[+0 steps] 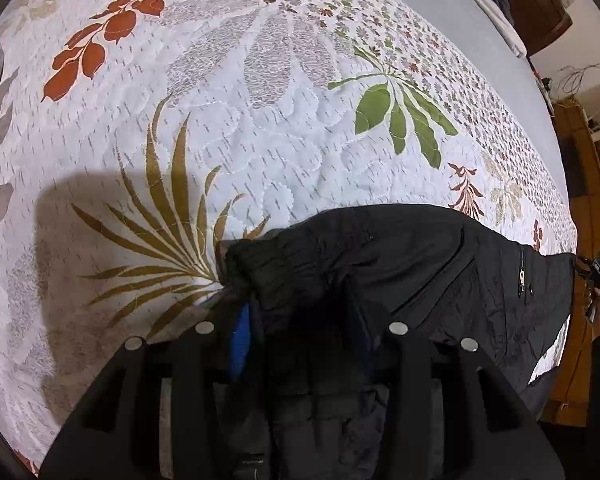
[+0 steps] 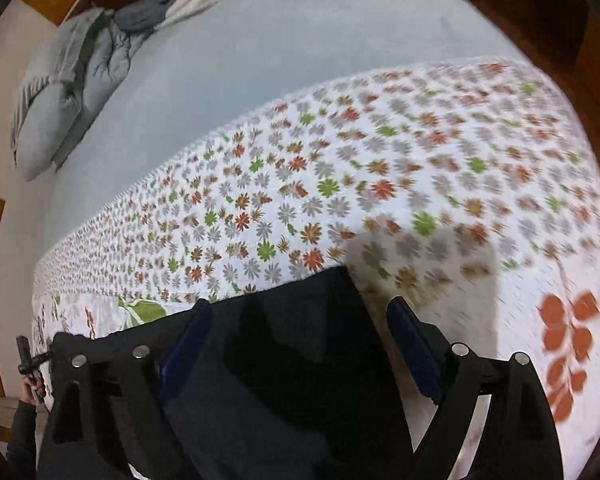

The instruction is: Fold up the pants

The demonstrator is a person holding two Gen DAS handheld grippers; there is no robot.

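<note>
Pants [image 1: 400, 272]: 1 black pair, lying on the quilt in the lower middle and lower right of the left wrist view; in the right wrist view [image 2: 292, 360] filling the lower middle, top corner pointing up between the fingers.
Pants details: 1 zip pull [image 1: 521, 278] at lower right, 1 long pocket seam slanting across the cloth, bunched edge at the left end.
Left gripper [image 1: 300, 320]: jaws drawn partway in, clamped on a fold of the black cloth; 1 blue pad [image 1: 240, 340] showing on the left finger, the right pad hidden in dark fabric.
Right gripper [image 2: 300, 312]: jaws standing wide, black cloth lying between the 2 blue-padded fingers [image 2: 414, 344]; pads not pressing on it, right finger clear of the cloth over bare quilt.
Right view sharpness: quilt pattern smeared by blur toward the right side.
Quilt [image 1: 260, 140]: 1 white quilted spread, printed with 1 red leaf sprig at upper left, 1 green leaf cluster at upper right, 1 golden frond at centre left, small flowers along the far band.
Sheet [image 2: 280, 40]: 1 plain grey stretch beyond the quilt, upper half of the right wrist view.
Pillows [image 2: 60, 100]: grey pile at upper left of the right wrist view, count unclear.
Hand [image 2: 32, 388]: 1 at the lower left edge, gripping a dark handle.
</note>
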